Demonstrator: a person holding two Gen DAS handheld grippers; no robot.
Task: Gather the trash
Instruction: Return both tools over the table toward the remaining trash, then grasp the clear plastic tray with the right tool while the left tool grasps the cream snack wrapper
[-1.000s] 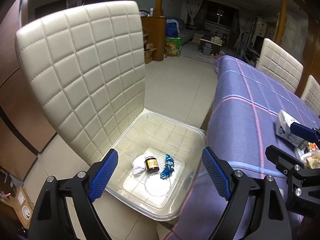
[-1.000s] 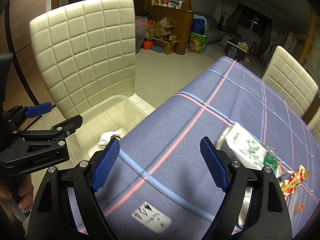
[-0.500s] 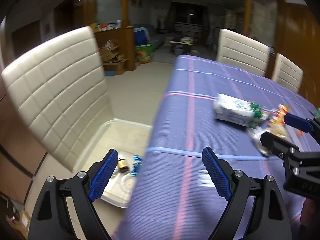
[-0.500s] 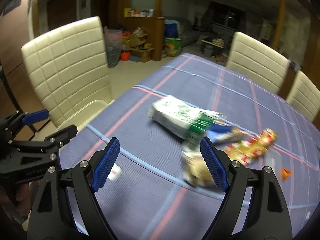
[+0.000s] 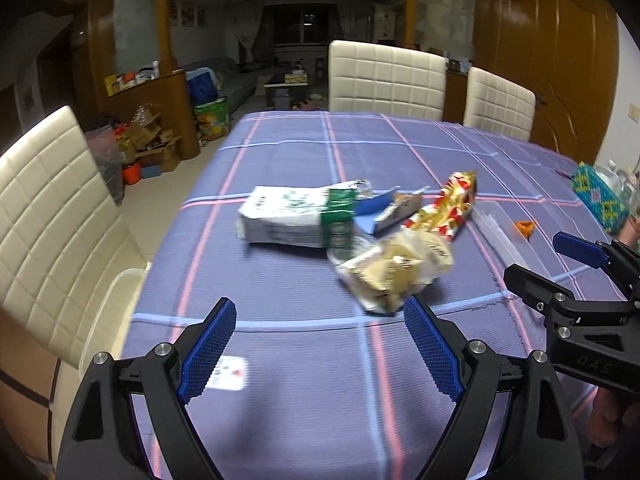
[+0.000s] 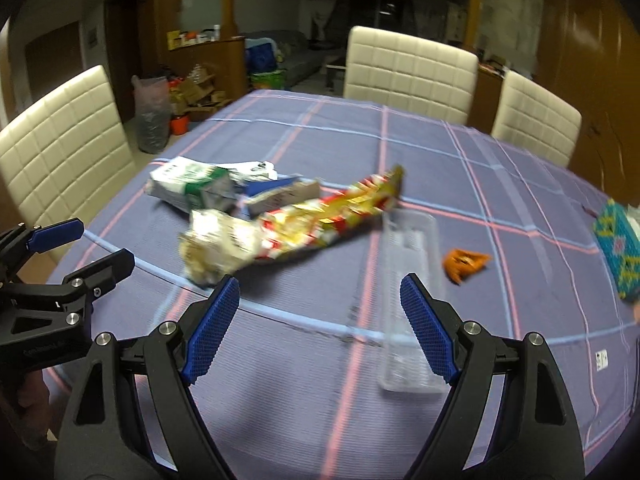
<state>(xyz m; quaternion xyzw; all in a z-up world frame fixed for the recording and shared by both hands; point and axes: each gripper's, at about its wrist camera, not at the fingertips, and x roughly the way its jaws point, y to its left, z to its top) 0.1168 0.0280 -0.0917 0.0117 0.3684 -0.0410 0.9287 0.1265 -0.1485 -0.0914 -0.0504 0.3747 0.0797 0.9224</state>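
Tongs (image 5: 316, 344) (image 6: 318, 312) gape empty above wrappers (image 6: 320, 216) on table (image 6: 520, 184)

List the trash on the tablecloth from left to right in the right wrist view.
White-and-green carton → crumpled pale bag → red-and-gold snack wrapper → clear plastic tray → small orange wrapper.

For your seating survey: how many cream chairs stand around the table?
3: one chair at the table's left side, two at the far end, a middle chair and a right chair. Others may be hidden.
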